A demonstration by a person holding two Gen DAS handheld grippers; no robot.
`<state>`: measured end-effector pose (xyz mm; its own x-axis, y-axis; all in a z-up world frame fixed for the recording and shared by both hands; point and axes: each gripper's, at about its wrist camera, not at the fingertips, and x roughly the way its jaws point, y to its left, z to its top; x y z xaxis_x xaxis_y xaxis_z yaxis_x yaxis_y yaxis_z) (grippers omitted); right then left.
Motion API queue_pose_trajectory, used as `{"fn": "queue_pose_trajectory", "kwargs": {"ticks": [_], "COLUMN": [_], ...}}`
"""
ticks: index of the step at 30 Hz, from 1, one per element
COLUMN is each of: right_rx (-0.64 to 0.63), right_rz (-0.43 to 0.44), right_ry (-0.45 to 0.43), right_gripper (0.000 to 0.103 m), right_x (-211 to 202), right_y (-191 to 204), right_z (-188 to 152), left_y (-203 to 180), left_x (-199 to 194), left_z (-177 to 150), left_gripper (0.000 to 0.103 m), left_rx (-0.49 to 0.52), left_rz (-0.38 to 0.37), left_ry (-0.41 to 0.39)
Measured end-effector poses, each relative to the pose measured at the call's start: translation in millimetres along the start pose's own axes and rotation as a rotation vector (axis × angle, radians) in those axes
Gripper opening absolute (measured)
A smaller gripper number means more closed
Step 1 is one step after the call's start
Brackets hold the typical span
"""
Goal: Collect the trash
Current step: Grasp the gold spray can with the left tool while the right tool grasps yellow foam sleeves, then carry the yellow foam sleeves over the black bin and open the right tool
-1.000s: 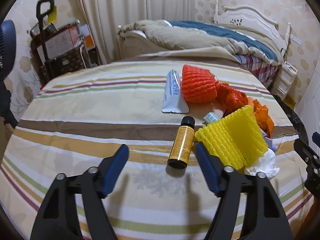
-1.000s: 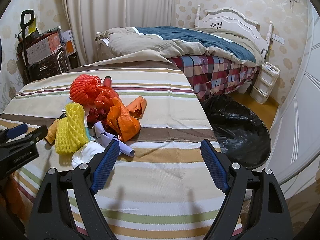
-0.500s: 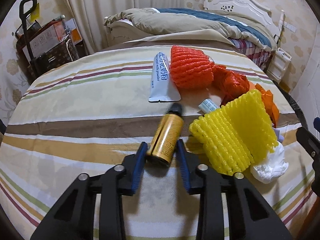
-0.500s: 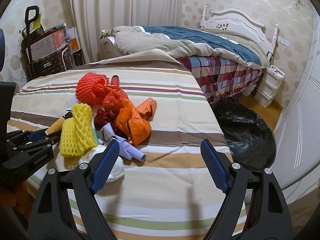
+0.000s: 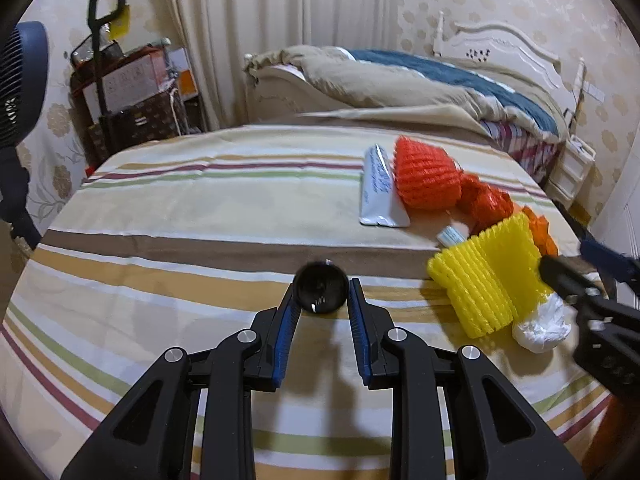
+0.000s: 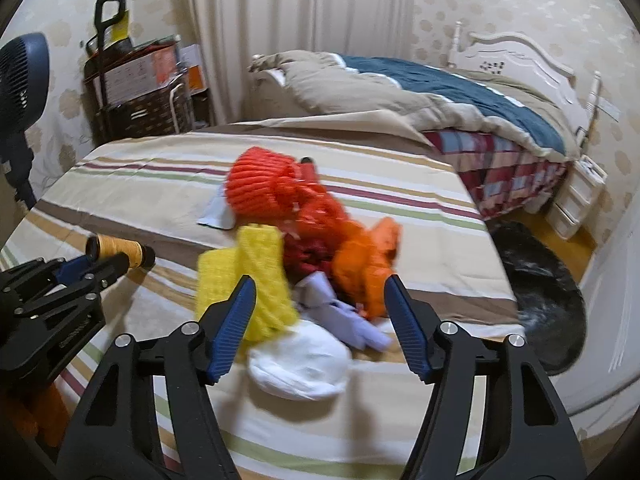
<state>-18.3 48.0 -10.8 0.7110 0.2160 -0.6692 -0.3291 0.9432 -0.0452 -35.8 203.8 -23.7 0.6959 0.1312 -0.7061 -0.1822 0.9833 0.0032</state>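
My left gripper (image 5: 320, 300) is shut on a small amber bottle (image 5: 320, 293), seen end-on and lifted above the striped table; it also shows in the right wrist view (image 6: 118, 250). My right gripper (image 6: 320, 300) is open over the trash pile: yellow foam net (image 6: 252, 280), white crumpled tissue (image 6: 298, 364), lilac paper (image 6: 344, 320), orange wrapper (image 6: 360, 268) and orange foam net (image 6: 260, 188). In the left wrist view the yellow net (image 5: 484, 280), tissue (image 5: 540, 328), orange net (image 5: 426, 180) and a white tube (image 5: 380, 192) lie at the right.
A black trash bag (image 6: 544, 300) sits on the floor right of the striped table (image 6: 140, 184). A bed (image 6: 440, 96) stands behind. A cart with boxes (image 5: 128, 100) and a blue fan (image 5: 20, 80) stand at the left.
My left gripper closed on the amber bottle and lifted it so its end faces the camera. My right gripper moved left and down over the trash pile, still open.
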Motion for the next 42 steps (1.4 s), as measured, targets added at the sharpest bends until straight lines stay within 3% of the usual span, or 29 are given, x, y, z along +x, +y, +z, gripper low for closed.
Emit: {"fn": "queue_pose_trajectory", "kwargs": {"ticks": [3,5,6,7,15,22,42], "right_rx": [-0.018,-0.031,-0.038,-0.038,-0.007,0.054,0.28], "right_rz": [0.034,0.048,0.059,0.074,0.074,0.029,-0.236], "right_ry": [0.025,0.041,0.054,0.062,-0.004,-0.069,-0.105], "right_gripper": [0.05,0.035,0.022,0.021,0.019,0.019,0.019], "right_x": [11,18,21,23,1,-28,-44], "right_y": [10,14,17,19,14,-23,-181], "right_z": [2,2,2,1,5,7,-13], "left_y": [5,5,6,6,3,-21,-162], "left_x": [-4,-4,-3,-3,-13,-24,-10], "left_z": [0,0,0,0,-1,8,42], "left_gripper": [0.027,0.027,0.027,0.027,0.027,0.027,0.027], "left_rx": [-0.002,-0.005,-0.009,-0.014,-0.021,-0.005,0.151], "left_rz": [0.01,0.012,0.008,0.004,-0.027,-0.08,-0.289], "left_ry": [-0.017,-0.021,-0.02,-0.02,-0.039,-0.075,-0.098]}}
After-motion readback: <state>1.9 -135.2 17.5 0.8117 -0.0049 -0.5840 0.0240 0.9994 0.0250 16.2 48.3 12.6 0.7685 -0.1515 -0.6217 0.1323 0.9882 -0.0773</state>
